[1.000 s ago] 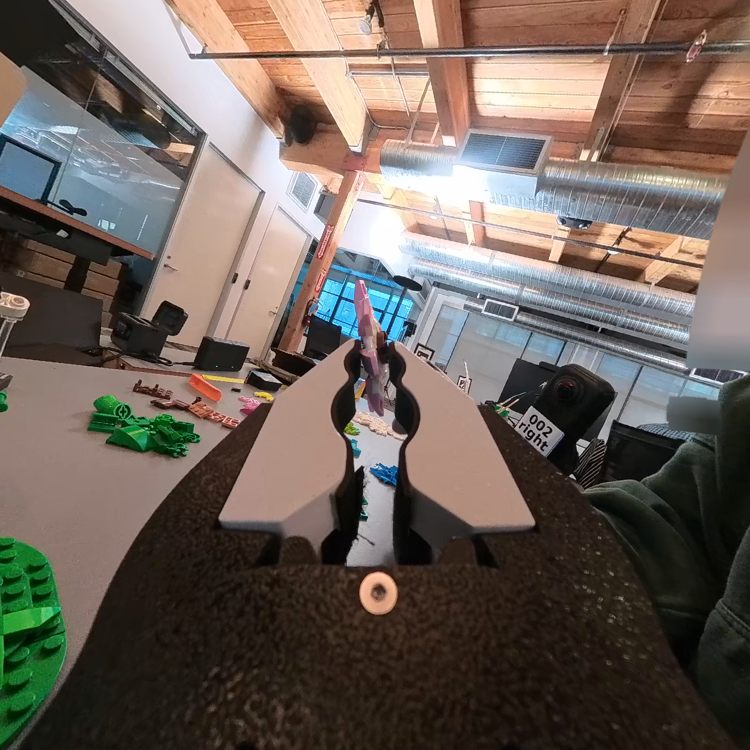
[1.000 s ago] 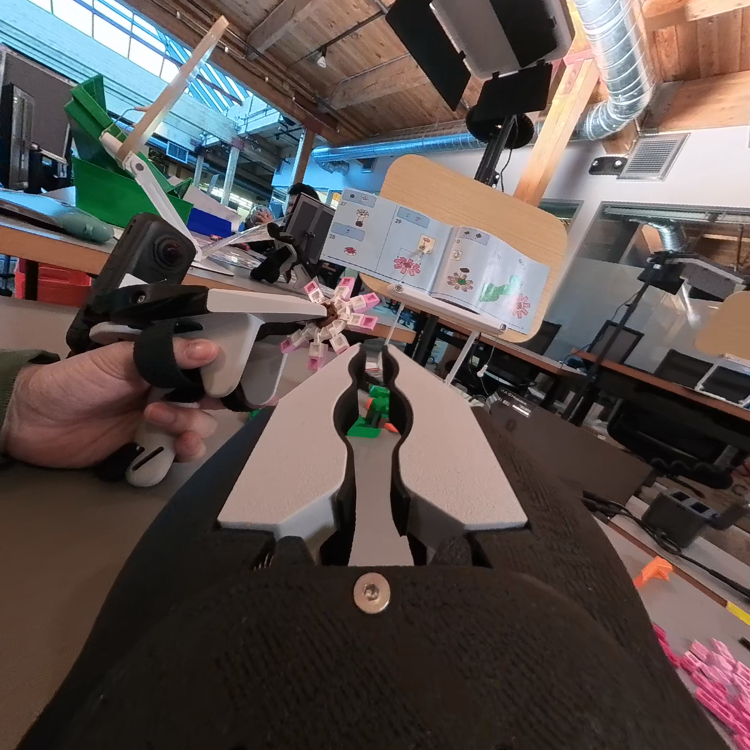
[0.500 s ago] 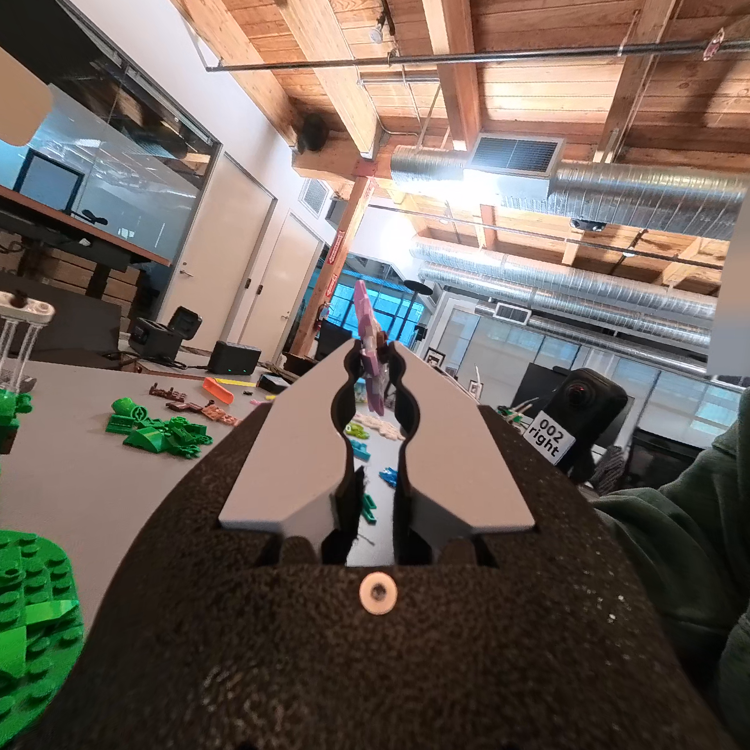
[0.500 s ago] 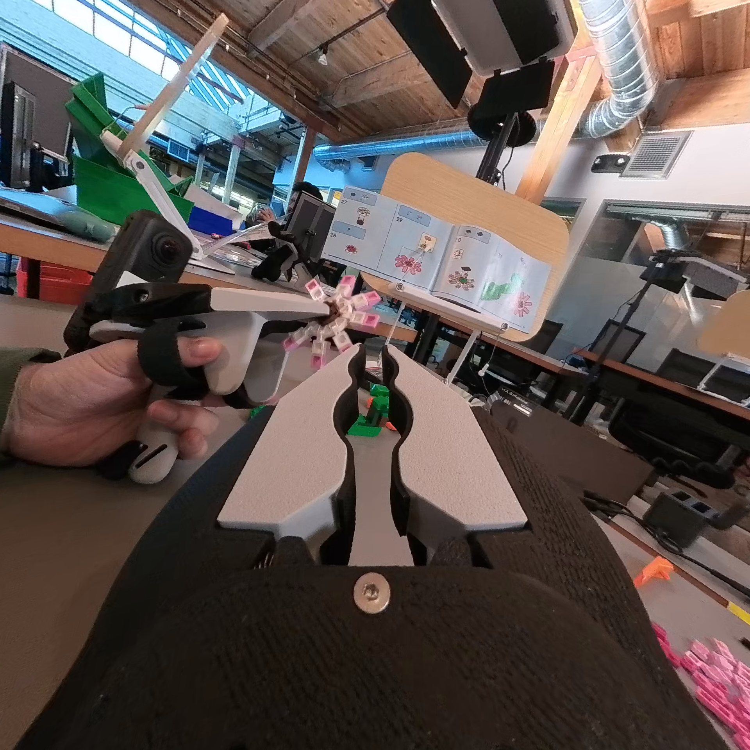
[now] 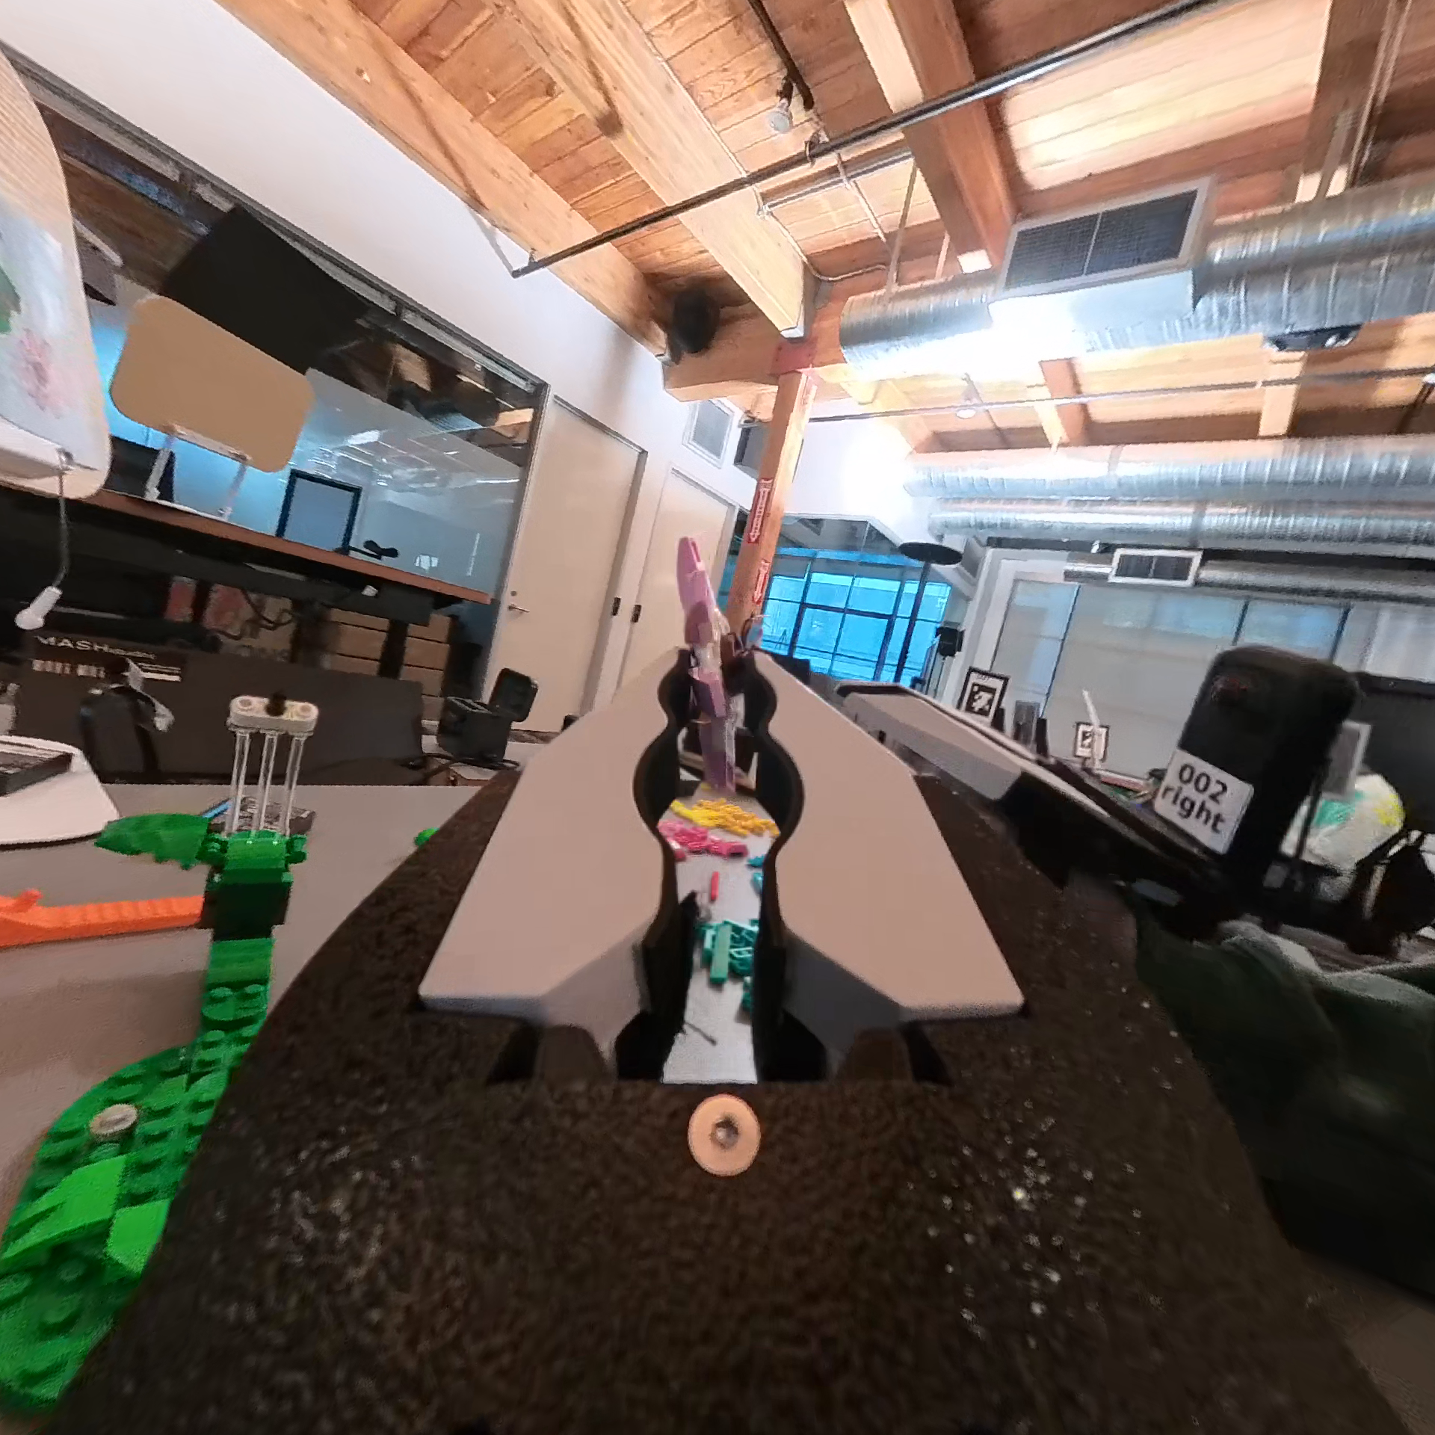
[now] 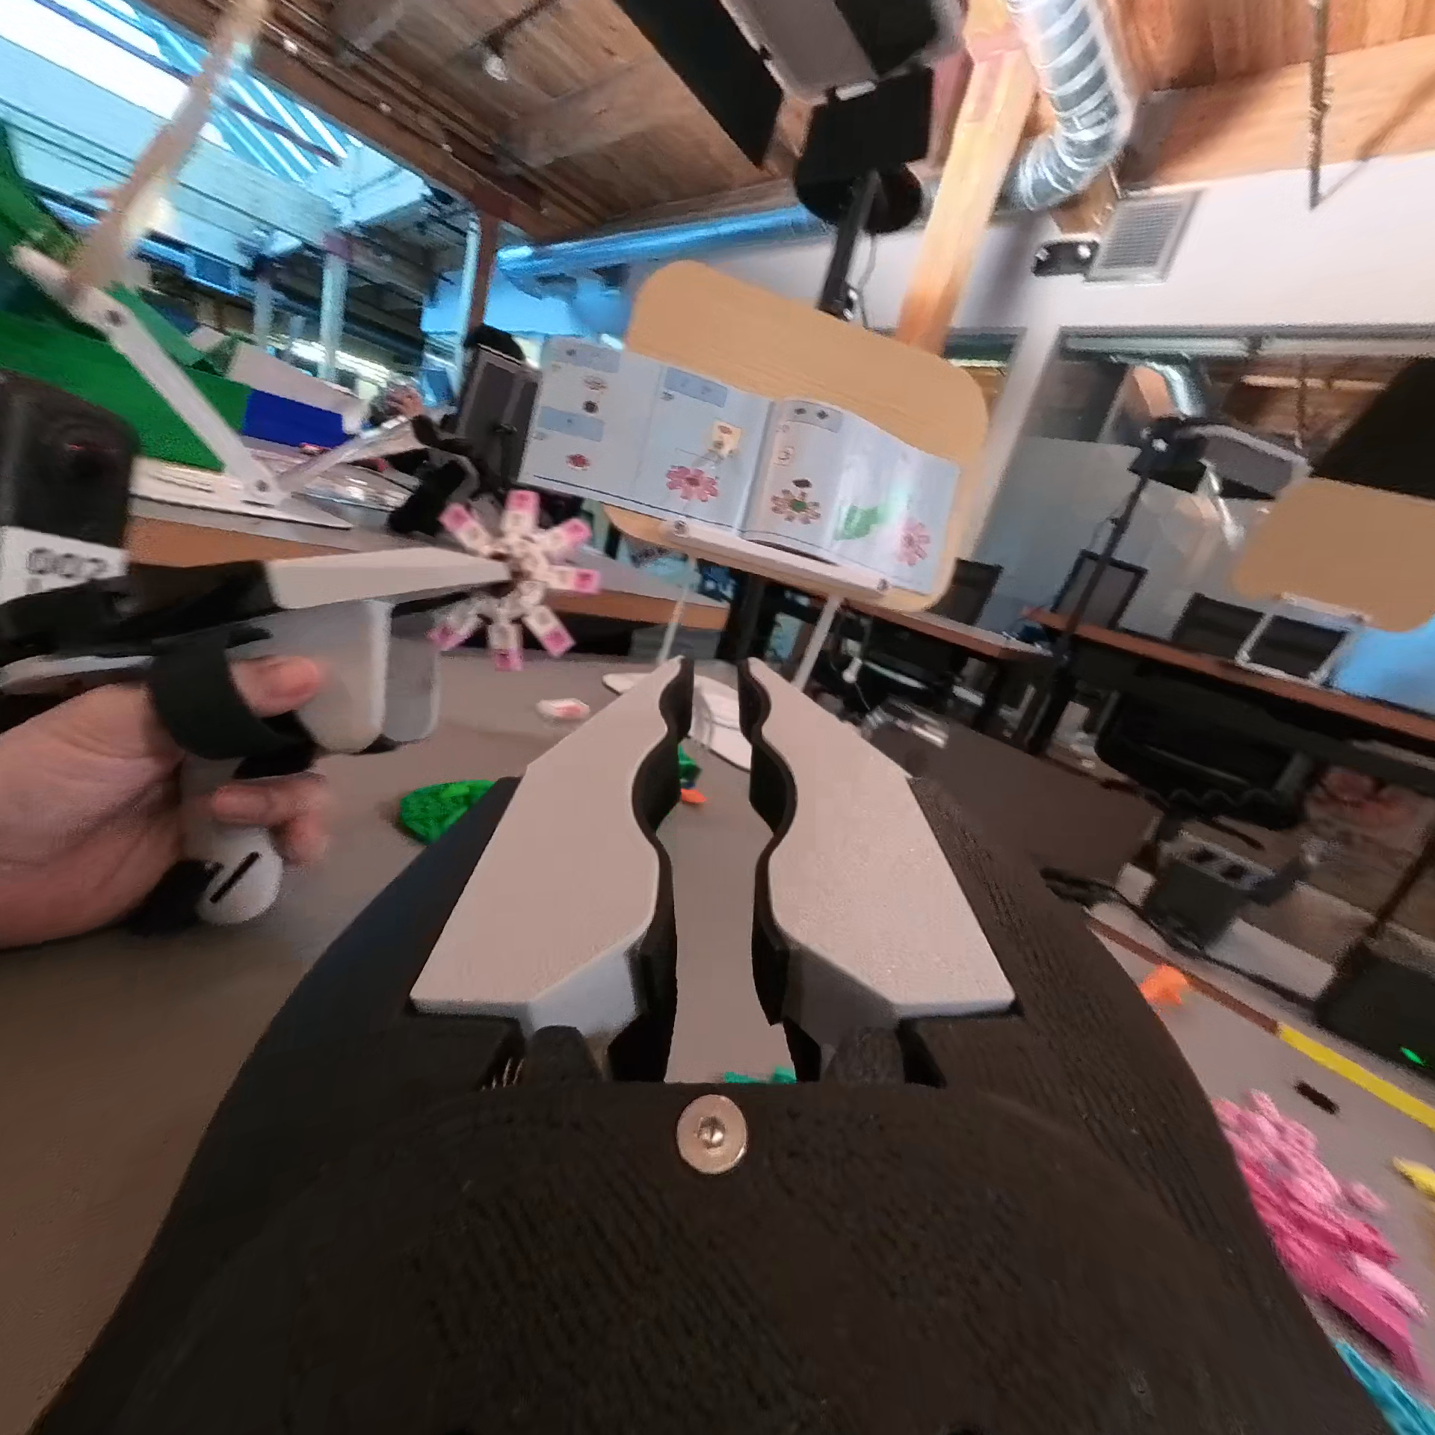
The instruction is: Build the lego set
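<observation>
On the far left of the left wrist view we see a green plate (image 5: 116, 1149) lying on the table (image 5: 373, 823), with a green stem (image 5: 248, 885) rising from it and an orange piece (image 5: 93, 916) beside it. Our left gripper (image 5: 718, 683) is clamped on the pink flower (image 5: 703, 652), seen edge-on and held clear above the table; loose pink bricks (image 5: 699, 835) and teal bricks (image 5: 726, 943) lie beyond its fingers. In the right wrist view, the hand (image 6: 93, 815) at left holds that gripper level, the flower (image 6: 516, 575) face-on at its tip. Our right gripper (image 6: 714, 675) is narrowly parted and holds nothing. The booklet (image 6: 738, 481) stands behind; a pink pile (image 6: 1304, 1211) lies at right.
</observation>
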`<state>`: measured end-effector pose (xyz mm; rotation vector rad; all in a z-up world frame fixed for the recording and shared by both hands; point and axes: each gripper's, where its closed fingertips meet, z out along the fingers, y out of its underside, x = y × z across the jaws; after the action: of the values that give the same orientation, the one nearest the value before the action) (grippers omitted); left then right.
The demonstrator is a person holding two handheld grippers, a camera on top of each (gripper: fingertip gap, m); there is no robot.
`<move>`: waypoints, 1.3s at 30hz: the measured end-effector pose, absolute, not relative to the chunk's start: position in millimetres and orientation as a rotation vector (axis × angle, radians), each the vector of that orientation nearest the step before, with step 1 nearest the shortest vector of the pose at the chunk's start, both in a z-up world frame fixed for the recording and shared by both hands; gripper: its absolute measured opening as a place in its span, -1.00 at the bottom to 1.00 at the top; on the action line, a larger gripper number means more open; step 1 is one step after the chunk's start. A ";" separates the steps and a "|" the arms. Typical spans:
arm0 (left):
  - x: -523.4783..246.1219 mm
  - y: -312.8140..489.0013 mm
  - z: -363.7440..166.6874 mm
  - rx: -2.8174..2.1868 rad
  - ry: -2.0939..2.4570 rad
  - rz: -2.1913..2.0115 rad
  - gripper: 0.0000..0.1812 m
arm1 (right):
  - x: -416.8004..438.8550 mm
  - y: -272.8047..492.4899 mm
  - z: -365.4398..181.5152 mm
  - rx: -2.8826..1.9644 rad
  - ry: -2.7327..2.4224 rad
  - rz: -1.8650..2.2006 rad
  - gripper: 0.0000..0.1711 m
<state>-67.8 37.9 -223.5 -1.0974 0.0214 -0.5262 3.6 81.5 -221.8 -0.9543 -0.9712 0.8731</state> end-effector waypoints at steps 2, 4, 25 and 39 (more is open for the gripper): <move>-66.3 38.9 -224.3 -1.110 0.041 -0.498 -0.90 | 7.1 100.5 -223.9 -1.030 -0.956 0.850 -0.89; -63.7 40.5 -225.5 -1.126 0.070 -0.464 -0.89 | 8.6 122.7 -229.9 -1.133 -0.935 0.852 -0.90; -51.0 47.1 -233.5 -1.194 0.179 -0.367 -0.90 | -58.3 191.0 -356.2 -1.933 -1.417 0.678 -0.84; -50.9 46.9 -233.6 -1.194 0.182 -0.369 -0.90 | -69.2 193.8 -369.8 -1.951 -1.420 0.690 -0.69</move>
<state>-50.9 46.9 -233.6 -1.1940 0.1818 -0.3686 -69.2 193.8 -369.8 -1.9509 -1.4200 0.6901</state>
